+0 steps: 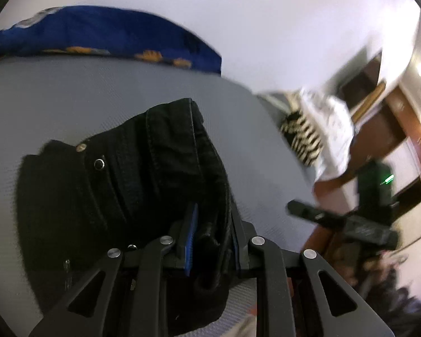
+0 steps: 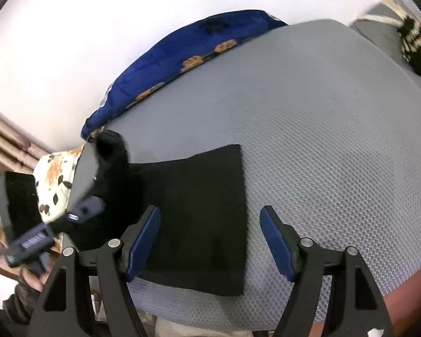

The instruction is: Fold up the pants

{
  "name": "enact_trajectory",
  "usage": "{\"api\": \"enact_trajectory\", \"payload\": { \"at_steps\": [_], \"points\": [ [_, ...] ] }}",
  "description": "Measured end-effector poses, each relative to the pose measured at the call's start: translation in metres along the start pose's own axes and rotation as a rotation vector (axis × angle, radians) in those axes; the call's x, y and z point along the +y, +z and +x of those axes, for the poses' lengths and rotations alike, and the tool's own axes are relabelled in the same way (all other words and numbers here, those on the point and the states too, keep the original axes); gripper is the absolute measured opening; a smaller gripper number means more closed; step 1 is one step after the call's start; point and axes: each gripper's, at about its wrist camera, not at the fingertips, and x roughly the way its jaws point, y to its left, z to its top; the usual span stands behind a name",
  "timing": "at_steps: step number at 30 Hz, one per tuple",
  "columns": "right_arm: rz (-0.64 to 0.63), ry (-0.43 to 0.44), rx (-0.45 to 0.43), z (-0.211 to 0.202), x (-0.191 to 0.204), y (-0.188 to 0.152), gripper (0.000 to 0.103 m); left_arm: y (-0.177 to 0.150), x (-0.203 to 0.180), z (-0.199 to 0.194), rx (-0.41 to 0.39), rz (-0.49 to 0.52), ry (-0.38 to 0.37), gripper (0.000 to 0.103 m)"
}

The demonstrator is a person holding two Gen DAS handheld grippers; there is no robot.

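The black pants [image 1: 126,174] hang bunched from my left gripper [image 1: 214,210], which is shut on a thick fold of the fabric near the waistband; a button and rivets show. In the right wrist view the rest of the pants [image 2: 196,179] lies flat on the grey textured bed surface [image 2: 322,140]. The left end is lifted towards the left gripper [image 2: 94,203]. My right gripper [image 2: 210,213] hovers open just above the flat part, with nothing pinched between its blue pads [image 2: 143,238]. It also shows as a blurred dark shape [image 1: 300,209] in the left wrist view.
A blue pillow with orange flowers [image 2: 182,53] lies along the far edge of the bed. A white floral cushion [image 2: 56,179] sits at the left corner and a black-and-white striped cloth [image 2: 418,47] at the far right. Wooden furniture [image 1: 384,129] stands beyond the bed.
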Motion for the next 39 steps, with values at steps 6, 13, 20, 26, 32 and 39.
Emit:
{"api": "enact_trajectory", "payload": {
  "at_steps": [6,13,20,26,32,39],
  "points": [
    [0.018,0.035,0.040,0.013,-0.011,-0.005,0.071,-0.018,-0.010,0.053,0.075,0.059,0.097,0.025],
    [-0.006,0.114,0.065,0.025,-0.008,0.003,0.071,-0.026,-0.034,0.025,0.045,0.166,0.096,0.061],
    [-0.039,0.250,0.137,0.054,0.007,0.010,0.056,-0.025,0.007,-0.040,-0.069,0.067,0.170,0.067],
    [-0.085,0.277,0.219,0.099,0.031,0.011,0.046,-0.038,0.067,-0.066,-0.093,-0.092,0.275,0.067],
    [-0.140,0.251,0.207,0.103,0.048,0.002,0.007,-0.046,0.081,-0.067,-0.091,-0.121,0.297,0.067],
    [-0.070,0.215,0.178,0.079,0.023,-0.009,0.005,-0.054,0.070,-0.062,-0.072,-0.047,0.231,0.067]
  ]
}}
